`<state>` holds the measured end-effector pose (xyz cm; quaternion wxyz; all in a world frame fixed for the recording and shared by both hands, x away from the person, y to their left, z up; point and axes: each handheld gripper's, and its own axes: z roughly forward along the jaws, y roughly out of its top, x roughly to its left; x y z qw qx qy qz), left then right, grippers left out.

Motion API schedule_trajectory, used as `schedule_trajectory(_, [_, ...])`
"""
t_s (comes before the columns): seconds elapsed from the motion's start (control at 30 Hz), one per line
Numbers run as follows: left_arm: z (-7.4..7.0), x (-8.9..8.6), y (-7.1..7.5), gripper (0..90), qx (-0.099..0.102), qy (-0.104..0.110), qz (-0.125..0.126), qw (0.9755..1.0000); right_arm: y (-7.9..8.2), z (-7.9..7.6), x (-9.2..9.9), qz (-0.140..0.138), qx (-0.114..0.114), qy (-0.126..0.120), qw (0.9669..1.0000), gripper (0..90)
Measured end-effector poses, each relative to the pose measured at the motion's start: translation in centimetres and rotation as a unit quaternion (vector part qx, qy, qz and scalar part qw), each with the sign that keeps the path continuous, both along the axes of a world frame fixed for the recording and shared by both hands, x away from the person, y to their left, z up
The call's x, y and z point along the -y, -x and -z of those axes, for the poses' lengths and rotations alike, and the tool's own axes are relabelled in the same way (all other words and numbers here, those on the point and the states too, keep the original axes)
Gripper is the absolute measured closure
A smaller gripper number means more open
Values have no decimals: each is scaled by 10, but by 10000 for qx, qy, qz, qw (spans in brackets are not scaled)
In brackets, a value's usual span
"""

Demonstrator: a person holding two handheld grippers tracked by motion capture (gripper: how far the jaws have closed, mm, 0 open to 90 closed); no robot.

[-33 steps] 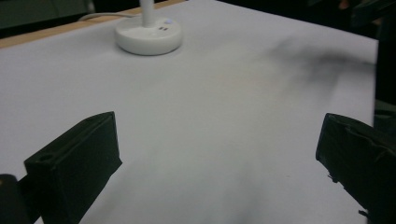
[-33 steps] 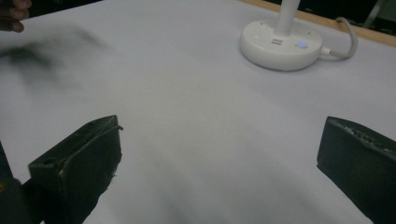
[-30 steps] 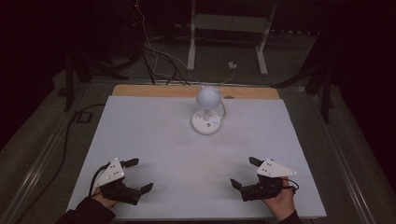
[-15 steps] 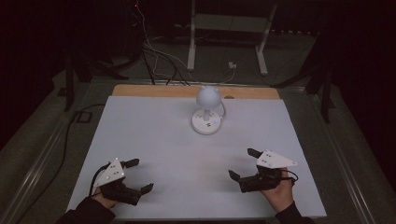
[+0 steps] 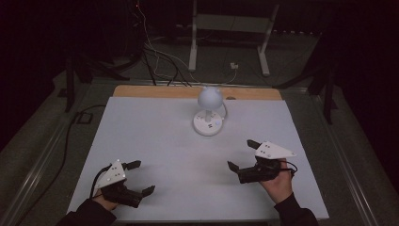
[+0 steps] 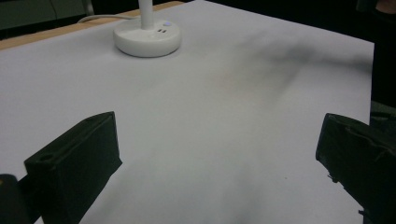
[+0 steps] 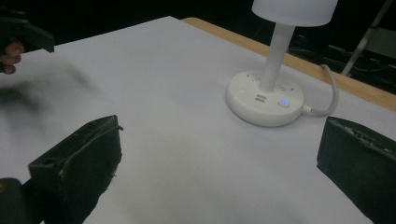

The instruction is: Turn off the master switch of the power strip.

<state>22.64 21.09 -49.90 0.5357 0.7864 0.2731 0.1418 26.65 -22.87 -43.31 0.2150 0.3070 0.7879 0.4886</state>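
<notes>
Lamp: a small white desk lamp (image 5: 209,113) stands upright toward the far middle of the surface (image 5: 155,141), with a round base, a thin stem and a rounded white shade
Lamp base: in the right gripper view the base (image 7: 265,102) shows a small lit blue dot and two dark slots on its side; in the left gripper view the same base (image 6: 147,37) sits at the far end of the white sheet
Lamp cord: a pale cord (image 7: 329,91) leaves the base and curves toward the wooden far edge (image 5: 254,93) of the surface
Left hand-held gripper: the left hand-held gripper (image 5: 139,178) is low at the near left corner of the surface, held in the person's left hand (image 5: 106,200); its jaws stand wide apart and hold nothing, with bare white sheet between them in its own view
Right hand-held gripper: the right hand-held gripper (image 5: 241,155) is at the near right, gripped by the right hand (image 5: 277,181); its jaws are spread wide and empty, pointing toward the lamp
Gap to lamp: both hand-held grippers are well apart from the lamp, the right one nearer to it than the left
Surface: covered by a white sheet, bare apart from the lamp
Surroundings: dark floor beyond the surface with cables (image 5: 160,61) and a white metal stand (image 5: 226,33)
</notes>
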Motion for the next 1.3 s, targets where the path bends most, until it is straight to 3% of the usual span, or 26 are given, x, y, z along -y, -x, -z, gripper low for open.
schedule_trajectory(0.6, [0,0,0,3,11,-8,2,10000,-31,-6,-8,191,101,150,9997,0])
schedule_trajectory(1.3, [-1,1,1,3,38,-17,33,10000,-75,2,-19,403,-47,155,9991,0])
